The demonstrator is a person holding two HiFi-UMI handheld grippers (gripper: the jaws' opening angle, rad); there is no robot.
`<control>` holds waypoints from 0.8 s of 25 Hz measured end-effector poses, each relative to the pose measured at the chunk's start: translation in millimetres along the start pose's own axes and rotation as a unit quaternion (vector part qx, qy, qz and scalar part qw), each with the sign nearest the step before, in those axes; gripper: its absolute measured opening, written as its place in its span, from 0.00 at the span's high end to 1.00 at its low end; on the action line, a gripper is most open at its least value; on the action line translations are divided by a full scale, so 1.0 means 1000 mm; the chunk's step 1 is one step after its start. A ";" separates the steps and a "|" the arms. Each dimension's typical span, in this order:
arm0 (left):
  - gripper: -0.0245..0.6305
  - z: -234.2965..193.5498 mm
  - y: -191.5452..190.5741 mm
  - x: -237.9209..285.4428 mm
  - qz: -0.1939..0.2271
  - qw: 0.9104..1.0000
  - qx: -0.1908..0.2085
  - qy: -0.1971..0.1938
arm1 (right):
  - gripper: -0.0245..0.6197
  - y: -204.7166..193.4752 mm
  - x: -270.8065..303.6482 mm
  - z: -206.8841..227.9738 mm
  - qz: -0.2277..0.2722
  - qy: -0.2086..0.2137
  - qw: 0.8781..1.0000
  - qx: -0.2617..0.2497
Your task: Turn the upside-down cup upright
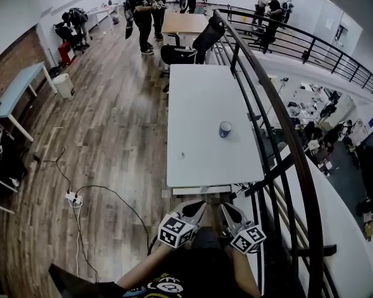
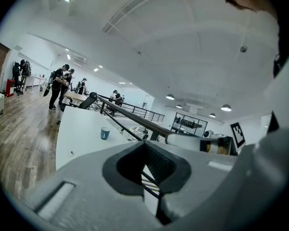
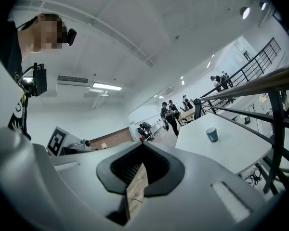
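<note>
A small blue cup (image 1: 225, 129) stands alone near the right edge of a long white table (image 1: 199, 154). It is too small to tell which way up it is. It also shows in the left gripper view as the cup (image 2: 105, 133) and in the right gripper view as the cup (image 3: 211, 134). My left gripper (image 1: 200, 206) and right gripper (image 1: 224, 208) are side by side just short of the table's near end, well away from the cup. Both are shut with nothing between the jaws, as the left gripper (image 2: 145, 148) and right gripper (image 3: 143, 148) show close up.
A dark metal railing (image 1: 280, 141) runs along the table's right side, with a drop to a lower floor beyond. A black office chair (image 1: 189, 47) stands at the table's far end. A power strip with cable (image 1: 73, 198) lies on the wooden floor at left. People stand far back.
</note>
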State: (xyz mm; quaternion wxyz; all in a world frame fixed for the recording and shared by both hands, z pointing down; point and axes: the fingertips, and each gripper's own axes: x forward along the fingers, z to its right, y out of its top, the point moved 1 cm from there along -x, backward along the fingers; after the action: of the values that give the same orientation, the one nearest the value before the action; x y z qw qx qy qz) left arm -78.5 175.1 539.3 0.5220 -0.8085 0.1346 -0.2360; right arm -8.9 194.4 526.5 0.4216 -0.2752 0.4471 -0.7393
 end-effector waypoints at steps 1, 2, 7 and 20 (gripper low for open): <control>0.96 -0.005 0.001 0.004 -0.001 1.000 -0.002 0.000 | 0.96 -0.002 0.006 0.006 -0.009 -0.002 1.000 -0.004; 0.96 -0.011 0.002 0.009 -0.003 1.000 -0.003 0.000 | 0.96 -0.004 0.012 0.014 -0.017 -0.005 1.000 -0.007; 0.96 -0.058 0.015 0.067 -0.015 1.000 -0.006 0.019 | 0.96 0.002 0.054 0.078 -0.037 -0.012 0.999 0.005; 0.96 -0.159 0.016 0.220 -0.068 0.993 -0.012 0.092 | 0.96 -0.005 0.140 0.257 -0.102 -0.028 0.994 -0.041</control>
State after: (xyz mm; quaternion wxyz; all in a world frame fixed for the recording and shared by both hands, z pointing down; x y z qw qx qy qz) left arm 26.7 -57.5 632.8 0.4806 -0.7968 0.1297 -0.3425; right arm 121.6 -36.9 650.3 0.3448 -0.3574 0.4340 -0.7517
